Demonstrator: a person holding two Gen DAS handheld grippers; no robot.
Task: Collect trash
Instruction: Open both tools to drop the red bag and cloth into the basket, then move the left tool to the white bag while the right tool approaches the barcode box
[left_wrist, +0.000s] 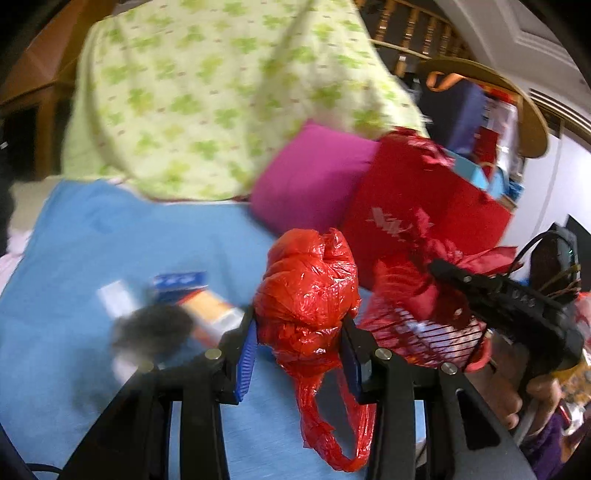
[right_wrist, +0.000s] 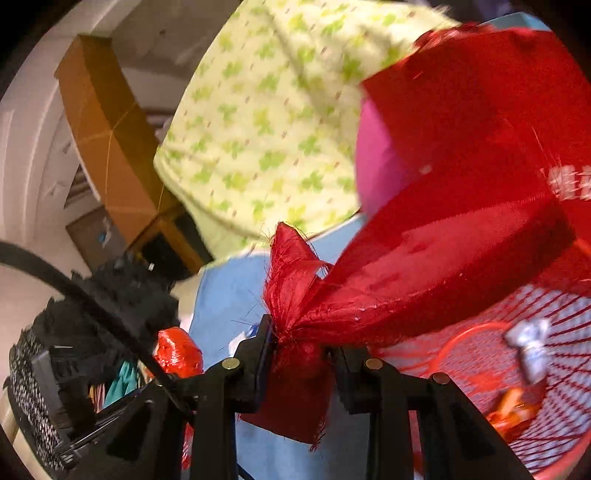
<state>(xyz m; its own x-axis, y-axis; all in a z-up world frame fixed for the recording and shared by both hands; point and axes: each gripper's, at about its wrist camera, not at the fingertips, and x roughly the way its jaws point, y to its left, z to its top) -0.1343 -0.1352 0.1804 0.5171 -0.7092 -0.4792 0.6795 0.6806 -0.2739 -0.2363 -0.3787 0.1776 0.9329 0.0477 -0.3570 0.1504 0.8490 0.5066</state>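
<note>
My left gripper is shut on a crumpled red plastic bag, whose loose handles hang below the blue pads. The same bag peeks in at the lower left of the right wrist view. My right gripper is shut on a frayed red fabric strap. That strap runs to a red mesh basket holding a silvery wrapper and an orange one. In the left wrist view the right gripper and a hand hold the basket just right of the plastic bag.
Below lies a bed with a blue sheet, with blurred small boxes on it. Behind are a green-patterned quilt, a magenta pillow and a red bag. Wooden furniture stands at the far left.
</note>
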